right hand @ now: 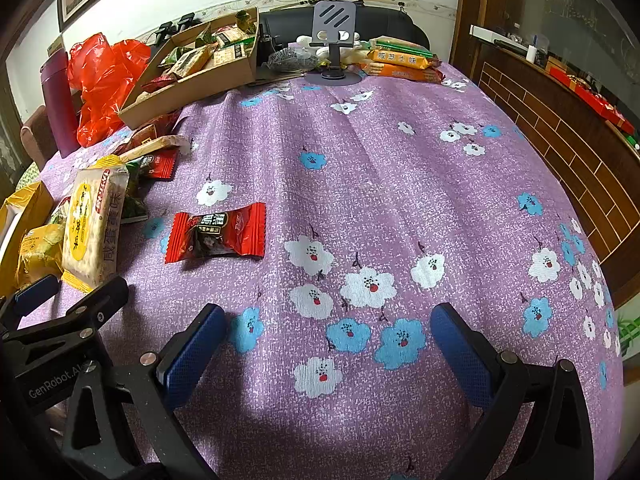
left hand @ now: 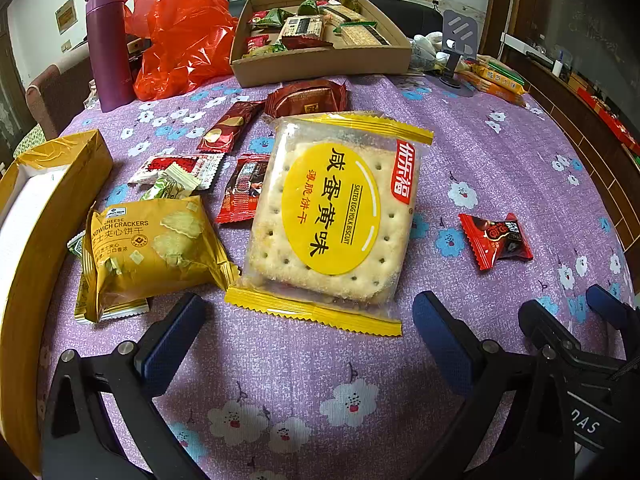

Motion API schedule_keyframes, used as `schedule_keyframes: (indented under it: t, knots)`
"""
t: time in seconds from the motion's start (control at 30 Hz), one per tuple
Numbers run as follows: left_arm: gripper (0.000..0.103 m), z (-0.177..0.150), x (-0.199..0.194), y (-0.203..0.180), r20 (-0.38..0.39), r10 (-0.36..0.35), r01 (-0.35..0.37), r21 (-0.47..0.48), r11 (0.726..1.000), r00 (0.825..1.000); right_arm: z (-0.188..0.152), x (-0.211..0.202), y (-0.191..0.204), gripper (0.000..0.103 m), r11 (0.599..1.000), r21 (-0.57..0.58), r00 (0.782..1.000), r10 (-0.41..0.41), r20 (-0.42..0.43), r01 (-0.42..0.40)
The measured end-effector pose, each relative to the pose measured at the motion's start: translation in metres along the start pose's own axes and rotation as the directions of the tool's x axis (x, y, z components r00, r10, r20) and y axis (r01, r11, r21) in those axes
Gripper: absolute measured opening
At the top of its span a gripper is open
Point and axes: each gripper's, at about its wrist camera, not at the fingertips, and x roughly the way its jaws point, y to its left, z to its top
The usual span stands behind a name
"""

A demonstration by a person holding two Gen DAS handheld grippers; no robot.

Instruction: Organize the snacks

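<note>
A salted egg yolk biscuit pack [left hand: 332,216] with yellow ends lies on the purple flowered cloth just ahead of my left gripper [left hand: 308,320], which is open with nothing between its fingers. Left of it sits a yellow cheese cracker pack [left hand: 148,248], with several small snack packets [left hand: 240,160] behind. A red candy [left hand: 496,240] lies to the right; in the right wrist view that red candy [right hand: 216,236] is ahead and left of my right gripper [right hand: 328,332], open and empty. A cardboard tray [left hand: 320,64] holding several snacks stands at the back.
An open yellow box [left hand: 44,200] sits at the left edge. A purple flask [left hand: 108,44] and a red plastic bag [left hand: 176,32] stand at the back left. A grey phone stand [right hand: 334,40] and orange biscuit packs [right hand: 404,64] are at the far edge, with a dark sofa behind.
</note>
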Motion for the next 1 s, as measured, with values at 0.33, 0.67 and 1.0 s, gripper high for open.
schedule_keyframes:
  t: [0.33,0.67,1.0]
  knots:
    - [0.103,-0.001,-0.001,-0.001,-0.032,-0.007,0.008,0.015,1.0,0.999,-0.006,-0.007,-0.003,0.103,0.998,-0.044,0.998,0.033,-0.046,-0.035]
    - [0.098,-0.03,-0.039,0.024,-0.071,-0.211,0.207,-0.048,0.977,0.975,-0.007,-0.009,-0.002,0.103,0.998,-0.039,0.999,0.038,-0.036,-0.039]
    - [0.094,-0.057,-0.12,0.107,0.069,-0.314,0.319,-0.094,0.943,0.947,-0.007,-0.02,-0.01,0.086,0.999,0.006,0.998,0.052,0.017,-0.052]
